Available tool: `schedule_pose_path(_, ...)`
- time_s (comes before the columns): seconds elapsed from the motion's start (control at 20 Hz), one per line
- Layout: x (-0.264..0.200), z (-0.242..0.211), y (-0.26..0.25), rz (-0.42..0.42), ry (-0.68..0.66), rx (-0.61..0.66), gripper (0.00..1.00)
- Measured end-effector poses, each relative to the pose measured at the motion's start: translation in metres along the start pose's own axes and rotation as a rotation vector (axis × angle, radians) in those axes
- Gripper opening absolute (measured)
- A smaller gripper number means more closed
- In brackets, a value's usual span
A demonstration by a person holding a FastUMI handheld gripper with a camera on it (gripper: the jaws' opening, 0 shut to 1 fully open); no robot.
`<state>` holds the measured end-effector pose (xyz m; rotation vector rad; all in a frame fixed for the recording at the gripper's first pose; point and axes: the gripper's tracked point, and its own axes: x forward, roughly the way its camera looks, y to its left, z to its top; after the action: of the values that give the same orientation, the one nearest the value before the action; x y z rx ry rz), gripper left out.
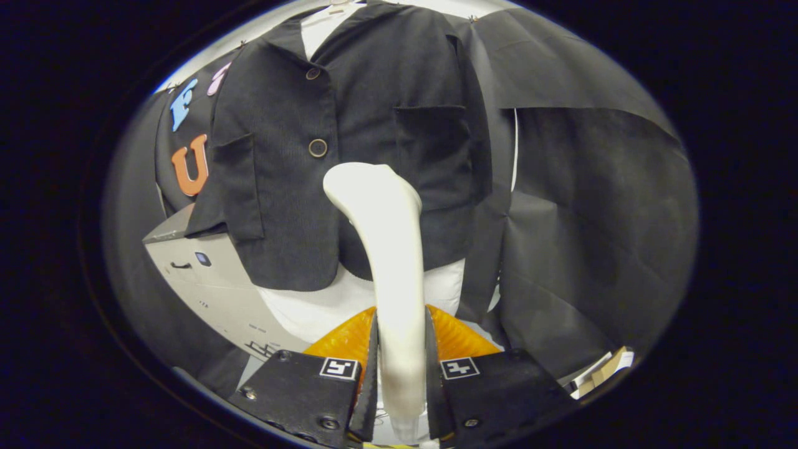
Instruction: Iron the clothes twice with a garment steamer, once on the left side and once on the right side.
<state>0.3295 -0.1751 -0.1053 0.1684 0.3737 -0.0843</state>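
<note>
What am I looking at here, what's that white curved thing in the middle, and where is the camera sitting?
The camera rides on a hand-held grasping tool and looks forward along its two fingers, so the picture bulges like a fish's eye. The tongs show at the bottom, and they are shut on the garment steamer, the white curved thing: its handle runs up between the fingers and its wide head points at the clothing. Beyond the steamer hangs a dark jacket with round buttons down the front and patch pockets, worn over something white whose hem shows below it. The steamer head sits in front of the jacket's lower middle; I cannot tell whether it touches the cloth. Beside the jacket stands a pale grey cabinet, and black cloth hangs behind everything as the booth's wall.
</note>
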Motion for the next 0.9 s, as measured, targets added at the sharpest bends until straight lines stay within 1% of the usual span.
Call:
schedule_pose_path(0.15, -0.029, -0.009, 0.002, -0.027, -0.013, 0.026, 0.35)
schedule_pose_path(0.3, -0.079, -0.014, 0.011, -0.054, -0.045, 0.035, 0.35)
schedule_pose_path(0.5, -0.154, -0.027, 0.036, -0.063, -0.075, 0.075, 0.35)
schedule_pose_path(0.75, -0.24, -0.045, 0.08, -0.047, -0.114, 0.086, 0.35)
schedule_pose_path(0.9, -0.284, -0.062, 0.101, -0.015, -0.115, 0.051, 0.35)
